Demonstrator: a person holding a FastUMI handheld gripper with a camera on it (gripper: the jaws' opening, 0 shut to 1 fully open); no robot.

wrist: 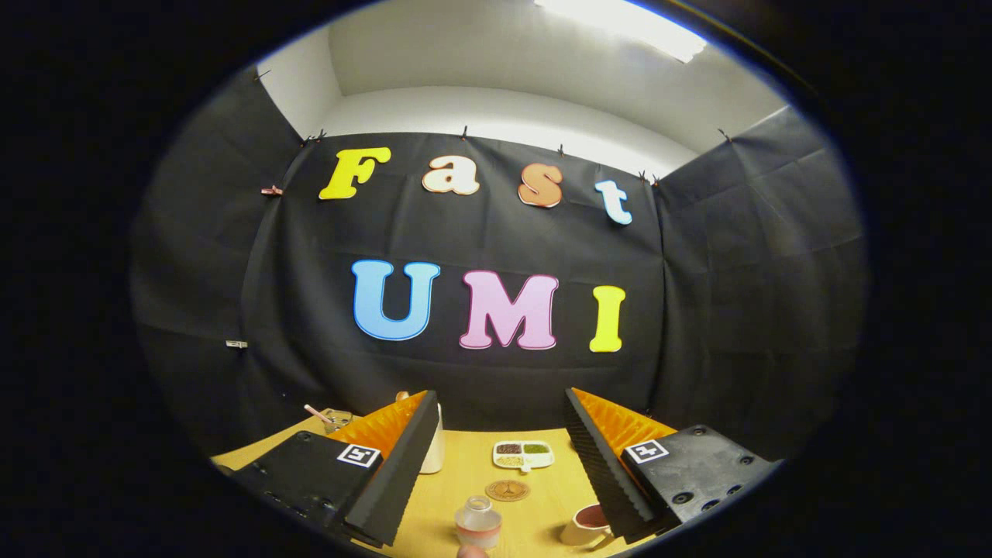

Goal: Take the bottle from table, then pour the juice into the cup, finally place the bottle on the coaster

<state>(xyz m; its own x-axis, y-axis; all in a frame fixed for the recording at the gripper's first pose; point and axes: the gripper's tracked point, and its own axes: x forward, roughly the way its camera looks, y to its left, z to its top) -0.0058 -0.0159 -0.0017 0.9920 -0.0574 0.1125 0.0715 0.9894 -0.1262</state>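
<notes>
My gripper [500,403] is open above the wooden table [465,473], its fingers spread wide with nothing between them. Below and between the fingers stands a small clear bottle [477,524] with a reddish band of juice near its base. A cup [587,525] with a dark red inside sits by the right finger, partly hidden by it. A round brown coaster [508,490] lies on the table just beyond the bottle.
A white divided dish [523,455] with several small fillings sits beyond the coaster. A white container [432,449] stands behind the left finger. A glass jar [335,419] with a stick in it is at the table's far left.
</notes>
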